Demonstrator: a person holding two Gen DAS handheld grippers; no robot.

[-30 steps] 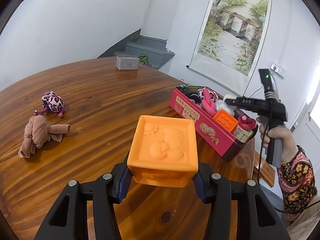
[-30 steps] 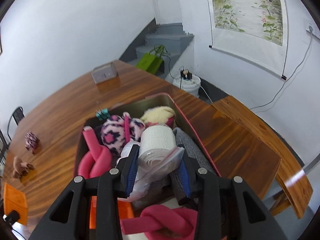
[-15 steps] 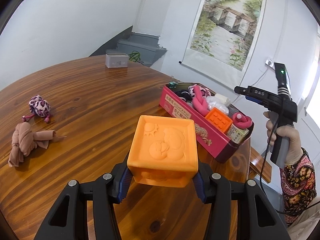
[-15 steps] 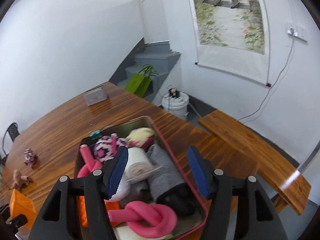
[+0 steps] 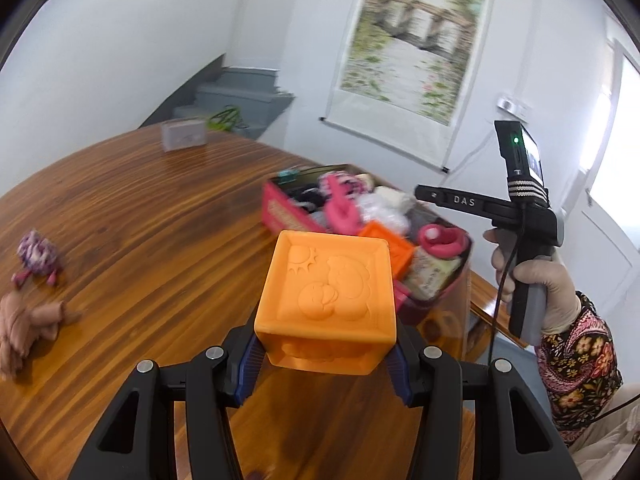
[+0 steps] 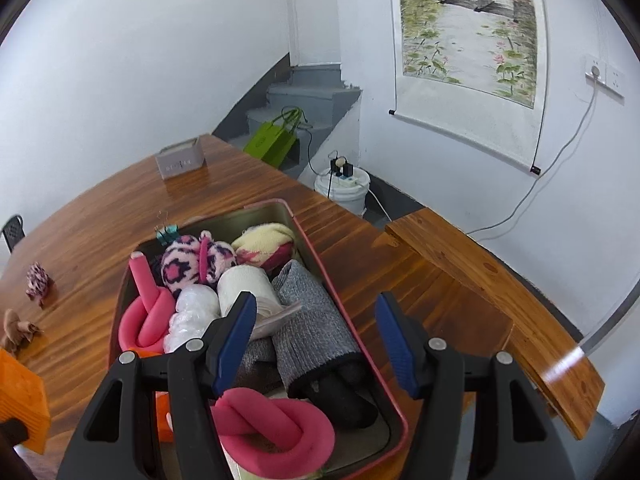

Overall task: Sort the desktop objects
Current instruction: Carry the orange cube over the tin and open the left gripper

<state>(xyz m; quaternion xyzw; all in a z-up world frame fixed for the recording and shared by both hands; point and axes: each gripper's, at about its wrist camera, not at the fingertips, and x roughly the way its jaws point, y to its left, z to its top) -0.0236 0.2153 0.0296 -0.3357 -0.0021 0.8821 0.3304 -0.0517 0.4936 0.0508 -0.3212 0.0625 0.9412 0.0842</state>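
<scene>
Surface: wooden table [image 5: 132,220] under both my tools, white walls and a hanging scroll painting [image 5: 412,40] behind.
Left gripper [image 5: 326,364]: my pads clamp the orange cube [image 5: 326,300] by its two side faces, above the table.
Cube facing: embossed sun-and-figures face tilts up toward my camera; it is equal-sided, so I see no long axis.
Right gripper [image 6: 316,340]: jaws stand apart with nothing between them, hanging over the red tin [image 6: 344,292].
Tin: long axis runs away from my right camera; full of pink knotted foam, grey cloth, a white roll.
Farther: leopard-print toy [image 5: 36,252] and tan knotted cloth [image 5: 24,320] well apart on my left.
</scene>
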